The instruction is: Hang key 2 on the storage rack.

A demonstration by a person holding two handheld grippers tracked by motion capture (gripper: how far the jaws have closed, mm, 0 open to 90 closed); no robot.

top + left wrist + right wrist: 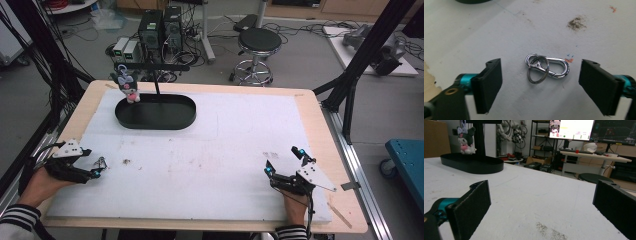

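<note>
Our left tool [540,82] stands w/ jaws apart, gripping nothing; the jaws' lower ends are cut off at the frame edge. Btwn them, touching neither pad, a silver clip w/ key ring [546,67] lies flat on the white surface [524,30]. From the high view it's tiny, hard to make out. Our right tool [541,202] is wide open, well apart from the clip.

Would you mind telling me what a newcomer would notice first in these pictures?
Probably the shiny metal clip with its key ring, lying on the white mat between the open jaws of the left tool. Next, the small plush toy hanging from a black stand at the table's far left.
</note>
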